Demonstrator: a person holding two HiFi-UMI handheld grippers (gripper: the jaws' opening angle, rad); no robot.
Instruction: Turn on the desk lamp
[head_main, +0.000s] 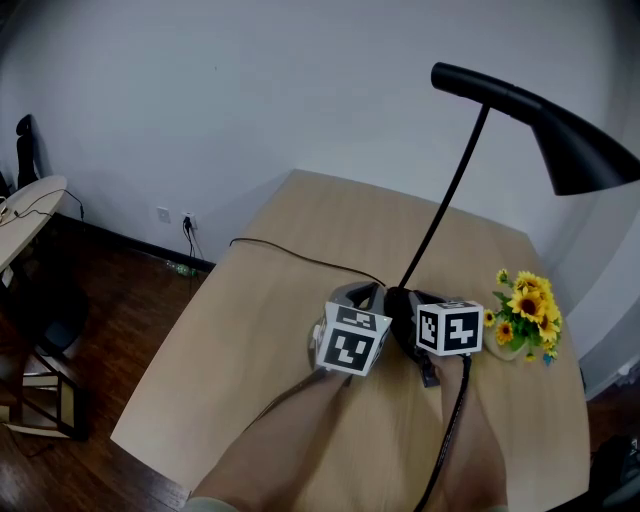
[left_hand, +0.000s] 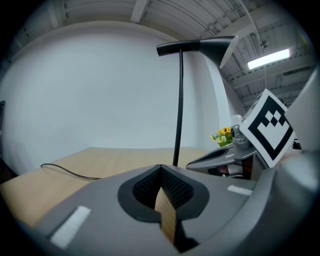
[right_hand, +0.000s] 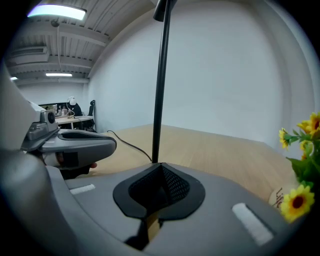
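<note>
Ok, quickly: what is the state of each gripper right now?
Left gripper: closed, holding nothing.
Right gripper: closed, holding nothing.

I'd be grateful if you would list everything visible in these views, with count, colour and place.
table: one, light wood, centre of the head view
desk lamp: one, black, base on the table just ahead of both claws, shade out to the right
cord: one, black, lying across the table toward the lamp base
flowers: one bunch, yellow with green leaves, on the table's right side
wall socket: one, white, low on the wall at left
second desk: one, pale, far left edge
floor: dark wood, left of the table
left claw: one, grey, jaws together, empty
right claw: one, grey, jaws together, empty
</note>
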